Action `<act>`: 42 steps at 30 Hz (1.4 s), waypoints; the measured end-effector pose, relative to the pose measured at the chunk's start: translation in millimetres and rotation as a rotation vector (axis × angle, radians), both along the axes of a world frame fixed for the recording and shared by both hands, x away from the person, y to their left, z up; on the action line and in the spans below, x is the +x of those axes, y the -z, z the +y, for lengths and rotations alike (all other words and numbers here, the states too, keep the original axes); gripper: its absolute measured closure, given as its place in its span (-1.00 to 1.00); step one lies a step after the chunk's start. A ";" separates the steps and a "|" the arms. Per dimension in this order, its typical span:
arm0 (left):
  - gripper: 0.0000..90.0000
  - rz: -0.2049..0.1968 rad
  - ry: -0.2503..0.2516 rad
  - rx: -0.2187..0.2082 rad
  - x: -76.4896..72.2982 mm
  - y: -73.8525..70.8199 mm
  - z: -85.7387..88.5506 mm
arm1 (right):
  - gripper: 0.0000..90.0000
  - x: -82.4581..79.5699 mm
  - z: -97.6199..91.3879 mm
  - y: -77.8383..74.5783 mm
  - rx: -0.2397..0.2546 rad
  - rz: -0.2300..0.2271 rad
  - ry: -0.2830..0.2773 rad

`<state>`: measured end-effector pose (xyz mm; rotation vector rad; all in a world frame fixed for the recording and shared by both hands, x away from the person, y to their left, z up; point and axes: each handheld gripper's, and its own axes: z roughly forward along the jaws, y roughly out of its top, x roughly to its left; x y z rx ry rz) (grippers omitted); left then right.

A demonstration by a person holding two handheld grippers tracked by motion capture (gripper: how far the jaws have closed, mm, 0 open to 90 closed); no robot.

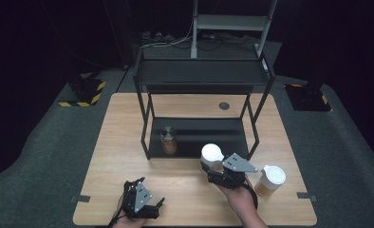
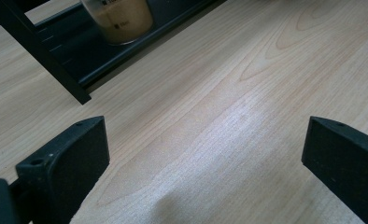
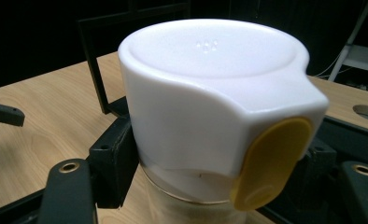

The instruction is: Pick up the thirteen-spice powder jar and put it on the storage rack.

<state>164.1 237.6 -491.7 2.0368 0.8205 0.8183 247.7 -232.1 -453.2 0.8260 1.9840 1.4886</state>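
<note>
High view: right gripper (image 1: 214,167) clamps a white-lidded jar (image 1: 211,154) at the rack's (image 1: 144,116) front edge, probably to shelve it beside the metal-lidded jar (image 1: 168,140) on the bottom shelf. A 2nd white-lidded jar (image 1: 269,180) waits at 3 o'clock.
Left gripper view: left gripper (image 2: 198,163) jaws wide apart over bare bench (image 2: 247,84), idle.
Right gripper view: jaws pinch the jar below its lid (image 3: 210,88), keeping it upright.

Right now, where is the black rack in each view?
High view: the rack stands at centre, on the table's far half.
Left gripper view: its leg crosses the top left.
Right gripper view: its frame rises behind the jar.
Shared landmark: the wooden table.
</note>
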 end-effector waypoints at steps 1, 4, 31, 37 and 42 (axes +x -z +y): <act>-0.97 0.000 0.001 0.000 0.0 0.0 0.1 | -0.33 0.5 0.6 -0.8 0.001 -0.002 0.000; -0.97 -0.001 0.002 0.000 -0.1 0.2 0.2 | -0.33 2.2 2.8 -3.5 0.006 -0.005 0.001; -0.97 -0.009 0.017 0.012 -0.6 0.3 0.5 | -0.33 23.5 26.9 -13.2 0.005 -0.017 0.029; -0.97 -0.011 0.019 0.014 -1.1 0.4 0.3 | -0.33 28.9 32.5 -13.4 0.003 -0.018 0.037; -0.97 -0.014 0.021 0.014 -1.5 0.8 0.4 | -0.33 34.2 37.9 -12.7 0.003 -0.020 0.046</act>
